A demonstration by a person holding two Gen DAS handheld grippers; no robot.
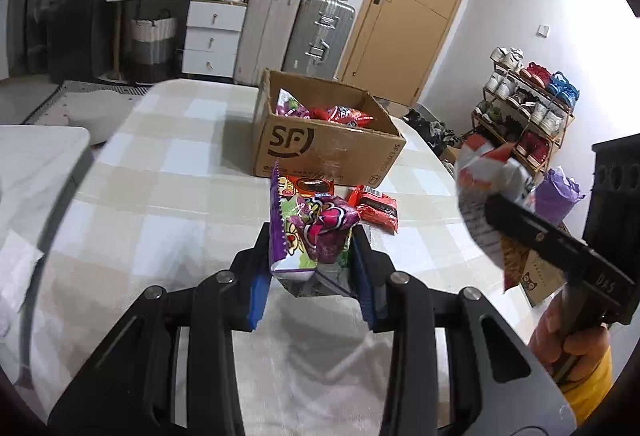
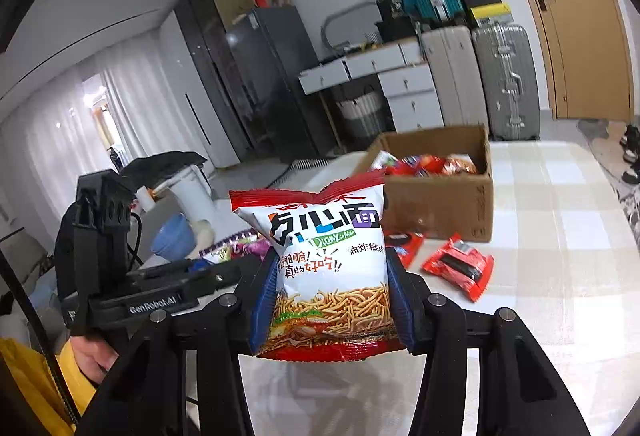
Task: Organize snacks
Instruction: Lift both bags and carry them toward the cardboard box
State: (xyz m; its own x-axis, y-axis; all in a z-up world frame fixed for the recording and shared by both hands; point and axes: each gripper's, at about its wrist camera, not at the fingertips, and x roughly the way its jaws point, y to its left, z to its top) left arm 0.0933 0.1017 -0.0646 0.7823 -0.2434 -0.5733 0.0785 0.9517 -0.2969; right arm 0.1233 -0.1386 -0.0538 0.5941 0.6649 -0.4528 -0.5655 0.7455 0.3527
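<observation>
Checked tabletop (image 1: 180, 164) first: bare plaid cloth, carrying an open SF cardboard box (image 1: 320, 152) at its far side, top flaps out of the way, already part-filled with red and purple snack packs, so evidently the collecting place. Two red wrapped snacks (image 2: 460, 270) lying flat on the cloth just in front of the box, not yet gathered.

Right tongs (image 2: 330, 300) clenched on a white-and-red crispy noodle snack bag (image 2: 328, 264), blue pads pressing its two side edges low down. Bag upright, long axis vertical, crimped red top seal pointing up and printed front turned to the camera; held by the sides, probably so the puffed middle stays uncrushed. Raised clear of the cloth, nearer than the box.

Left tongs (image 1: 316, 268) gripping a purple candy pack (image 1: 304, 228) between the pads. Pack standing on end and twisted, serrated edge running up its left side, long axis roughly vertical, leaning slightly away toward the box. Also off the tabletop, short of the box; likely both loads meant to go in.
</observation>
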